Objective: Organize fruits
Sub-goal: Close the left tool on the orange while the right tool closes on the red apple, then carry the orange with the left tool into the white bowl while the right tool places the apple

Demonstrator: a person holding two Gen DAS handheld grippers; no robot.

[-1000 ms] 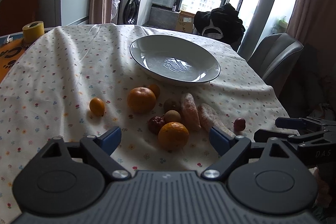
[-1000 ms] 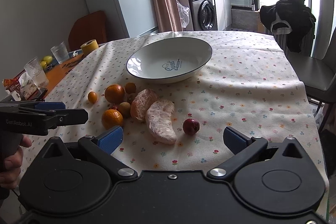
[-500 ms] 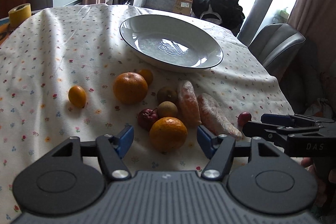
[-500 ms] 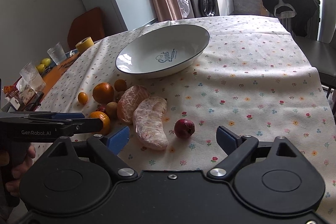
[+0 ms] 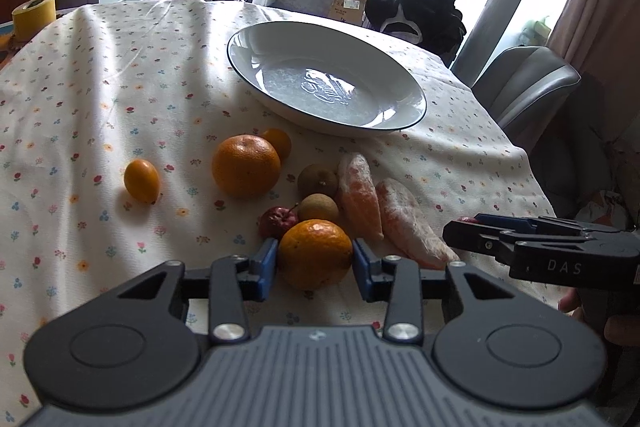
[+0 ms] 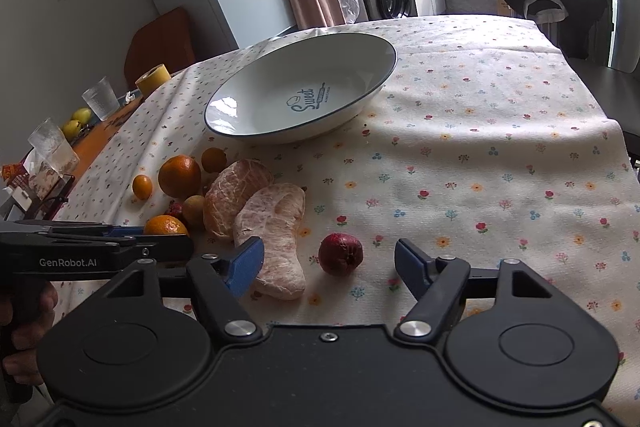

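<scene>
The left tongs [image 5: 315, 263] pinch a round orange tangerine [image 5: 315, 253] resting on the flower-print cloth surface [image 5: 120, 75], below the white dark-rimmed plate [image 5: 400, 83]. The right tongs [image 6: 329, 261] are spread around a small dark red fruit [image 6: 341, 253].

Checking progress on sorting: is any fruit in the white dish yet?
No, the white dish holds nothing; its printed bottom shows bare in the right wrist view.

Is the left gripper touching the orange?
Touching. In the left wrist view, both blue pads of the left gripper press against the sides of the orange.
</scene>
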